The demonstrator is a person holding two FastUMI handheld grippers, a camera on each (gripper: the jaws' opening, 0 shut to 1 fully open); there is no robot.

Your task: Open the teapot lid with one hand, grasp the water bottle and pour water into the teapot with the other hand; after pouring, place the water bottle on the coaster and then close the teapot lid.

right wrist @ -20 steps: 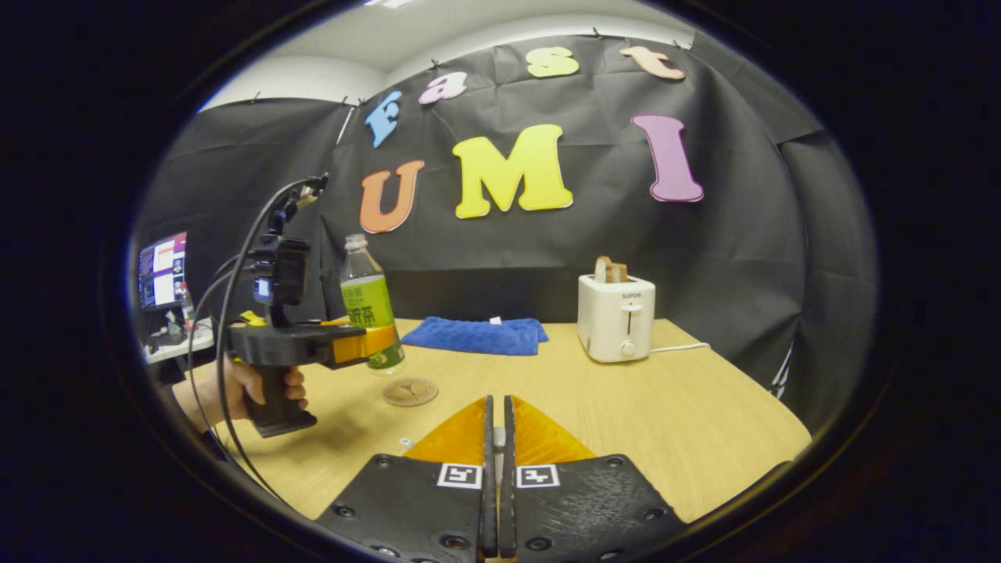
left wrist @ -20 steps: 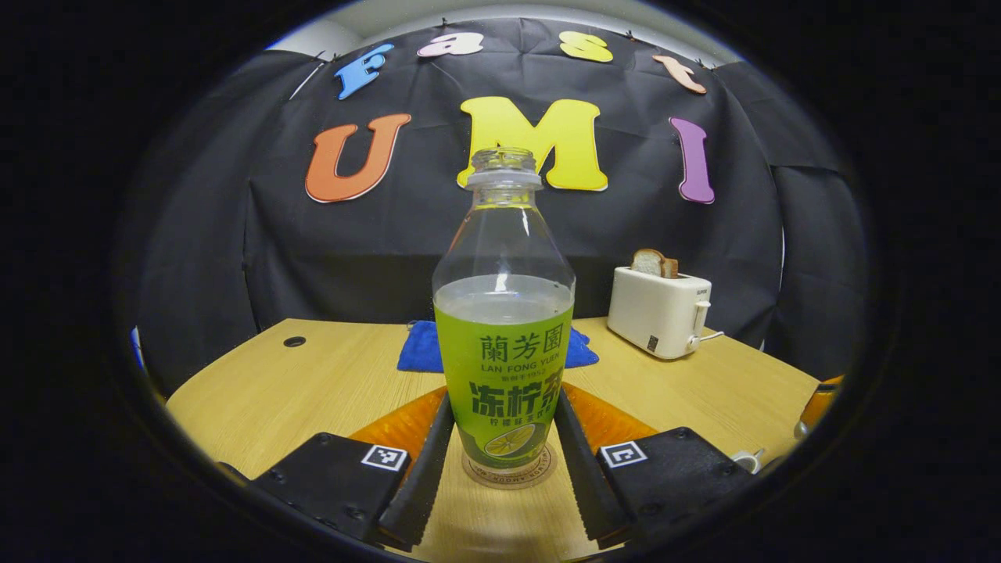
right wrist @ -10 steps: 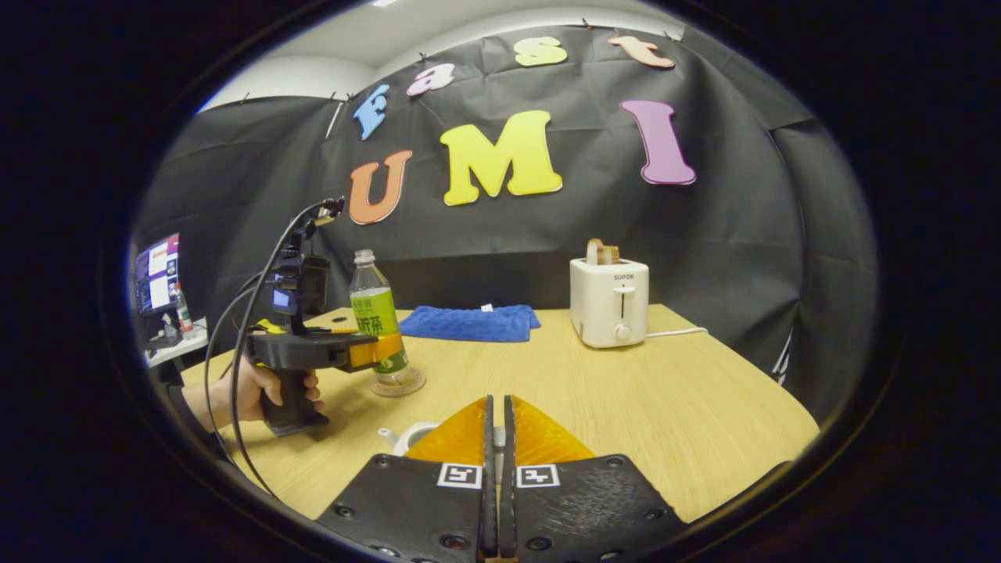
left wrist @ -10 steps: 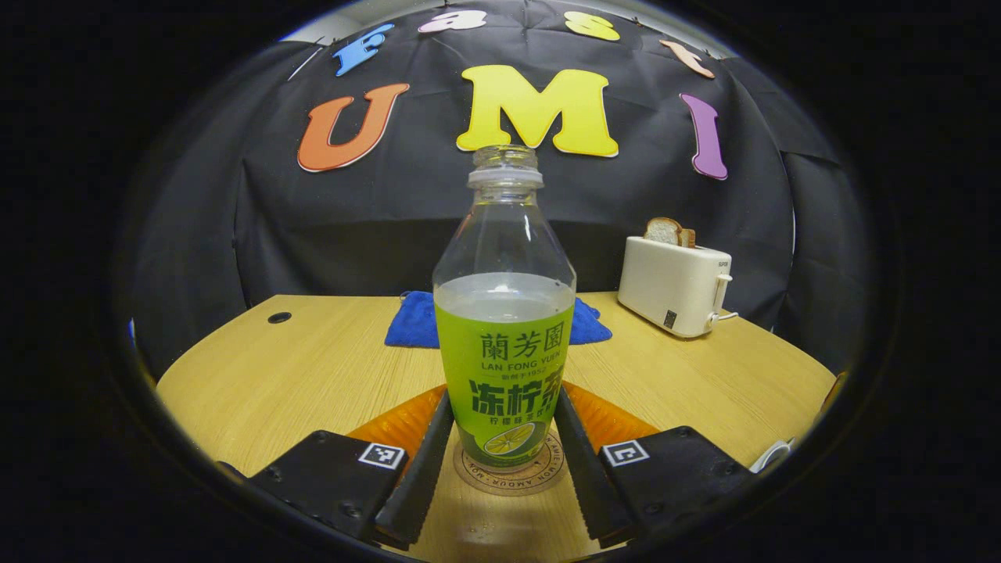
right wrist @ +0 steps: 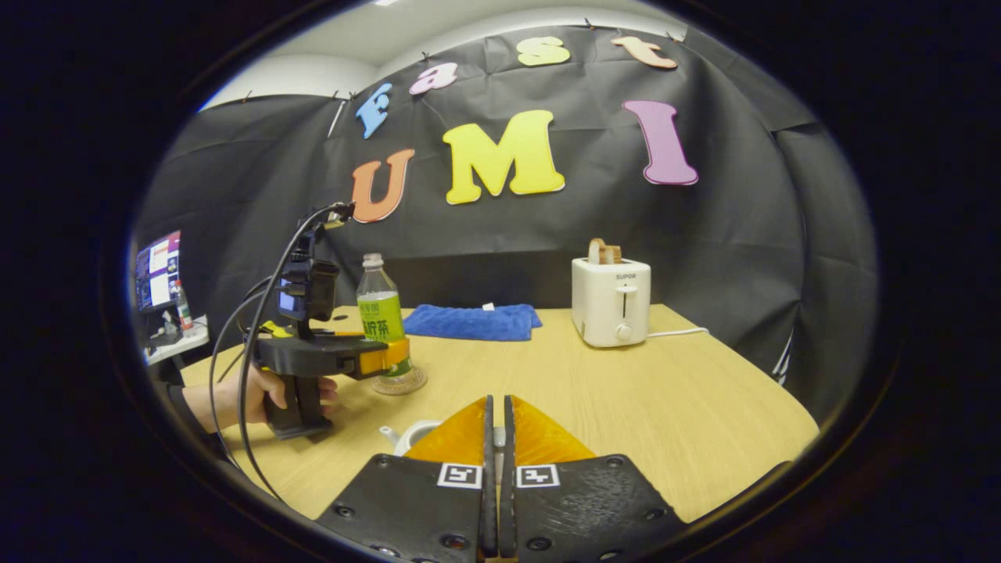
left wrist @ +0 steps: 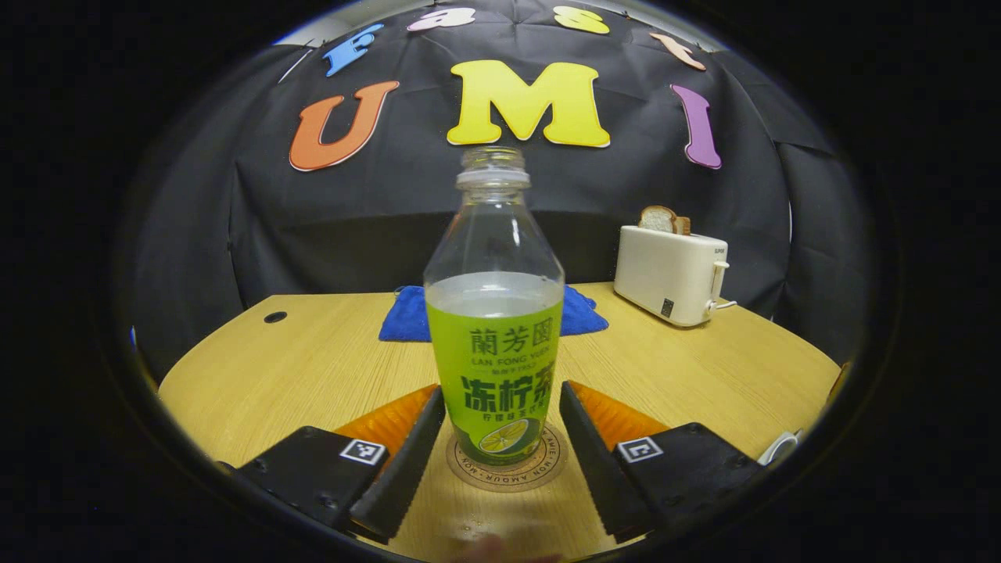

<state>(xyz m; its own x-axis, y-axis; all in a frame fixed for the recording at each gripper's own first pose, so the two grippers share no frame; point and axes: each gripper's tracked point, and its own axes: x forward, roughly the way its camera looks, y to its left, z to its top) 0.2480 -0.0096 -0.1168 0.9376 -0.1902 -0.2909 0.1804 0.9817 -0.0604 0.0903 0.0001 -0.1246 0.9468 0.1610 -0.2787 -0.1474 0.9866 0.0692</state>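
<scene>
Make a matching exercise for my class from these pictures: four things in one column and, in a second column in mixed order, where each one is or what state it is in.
Things
1. water bottle
2. blue cloth
3. slice of bread
4. left hand-held gripper

Places or states
A. sticking out of the top of the toaster
B. lying flat at the back of the table
C. standing upright on the coaster
D. open, one finger on each side of the bottle

Pairs: 1-C, 2-B, 3-A, 4-D
</scene>
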